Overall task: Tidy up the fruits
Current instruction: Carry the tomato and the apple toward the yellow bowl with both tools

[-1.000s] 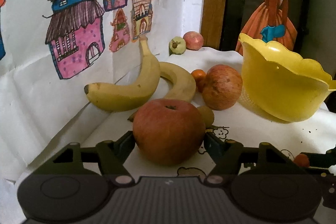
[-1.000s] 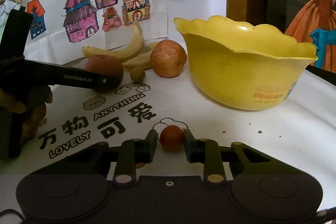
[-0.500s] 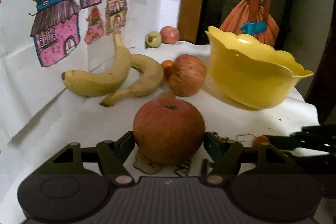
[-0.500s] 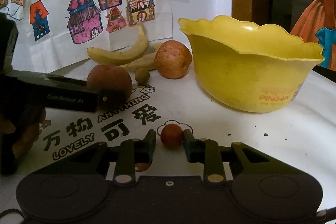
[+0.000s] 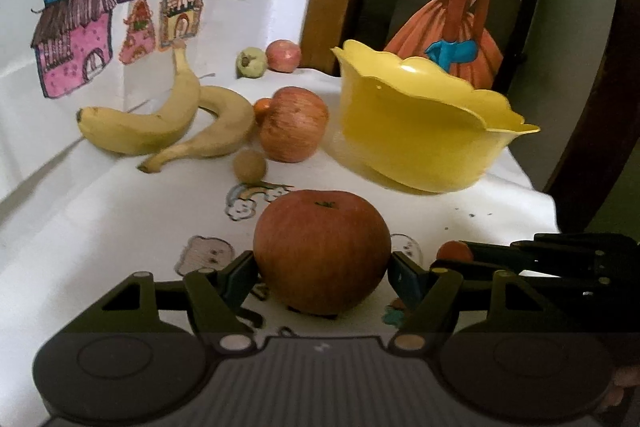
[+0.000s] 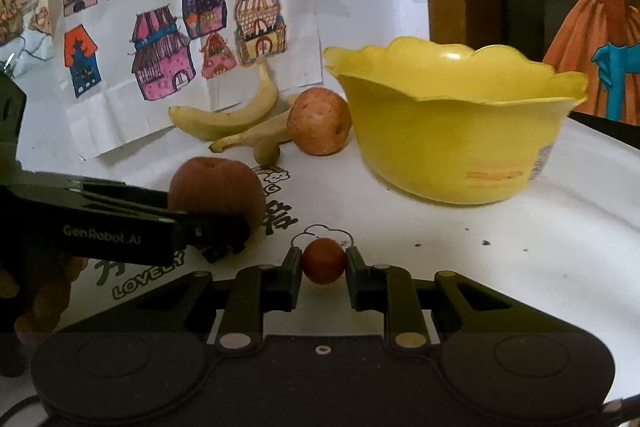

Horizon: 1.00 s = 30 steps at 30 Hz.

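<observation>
My left claw [image 5: 322, 269] is clamped on the big red apple [image 5: 322, 251], held just above the tabletop [image 5: 100, 227]. My right claw [image 6: 323, 263] grips a small red fruit [image 6: 323, 260], yellow bowl [image 6: 452, 147] ahead.

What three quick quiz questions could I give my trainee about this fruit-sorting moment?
1. True or false: the yellow bowl already holds the two bananas.
2. Which fruit sits between the left gripper fingers? A) large apple B) banana C) green fruit
3. Fill in: the right gripper is closed on a small round red ____.

Key:
1. False. The bananas lie on the tablecloth by the wall, and no fruit shows above the bowl's rim.
2. A, the large apple.
3. Fruit: the small red fruit is pinched between the pads.
</observation>
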Tool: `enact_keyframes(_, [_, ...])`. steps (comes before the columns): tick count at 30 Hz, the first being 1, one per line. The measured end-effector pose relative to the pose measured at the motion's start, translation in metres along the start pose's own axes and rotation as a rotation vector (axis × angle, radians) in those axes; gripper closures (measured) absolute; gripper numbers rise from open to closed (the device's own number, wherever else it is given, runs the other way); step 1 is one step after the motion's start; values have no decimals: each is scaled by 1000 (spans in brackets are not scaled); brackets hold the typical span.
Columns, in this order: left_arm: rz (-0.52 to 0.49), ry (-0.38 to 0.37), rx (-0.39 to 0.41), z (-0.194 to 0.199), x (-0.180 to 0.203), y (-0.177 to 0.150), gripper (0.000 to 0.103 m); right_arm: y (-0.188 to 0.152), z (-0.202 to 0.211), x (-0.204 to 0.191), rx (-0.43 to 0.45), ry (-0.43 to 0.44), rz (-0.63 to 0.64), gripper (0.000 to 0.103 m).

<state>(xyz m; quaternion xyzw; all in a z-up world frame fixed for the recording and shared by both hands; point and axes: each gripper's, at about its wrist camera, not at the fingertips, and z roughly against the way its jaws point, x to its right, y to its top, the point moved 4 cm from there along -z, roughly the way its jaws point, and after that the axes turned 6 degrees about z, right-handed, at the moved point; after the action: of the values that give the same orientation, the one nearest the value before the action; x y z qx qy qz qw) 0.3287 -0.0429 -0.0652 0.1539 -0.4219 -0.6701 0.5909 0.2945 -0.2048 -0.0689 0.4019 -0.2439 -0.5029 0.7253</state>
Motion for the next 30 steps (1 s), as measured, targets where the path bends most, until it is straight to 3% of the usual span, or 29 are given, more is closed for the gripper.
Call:
enact_keyframes(11, [35,-32,59,11,25,-2,29,0,36,21,74,-37,-8,79])
enact_keyframes(12, [24,-30,75,14,29,1,31,1,41,23,83,-39,-11,79])
enact_keyframes(15, [-39,-34,164,29,40,16,63,6,52,29,119,-45,-15,79])
enact_keyframes(17, [-91,-1,194,33,49,28,63,10,56,34,134,-53,-19,78])
enact_keyframes(21, [-67,25,131,20,46,27,47,7,55,42,128,-57,-40,78])
enact_keyframes(25, [-13,-19,118,17,39,10,32,-1,50,44,111,-45,-59,78])
enact_keyframes(30, [-26,-29,103,9,41,5,25,-3,47,47,106,-43,-71,78])
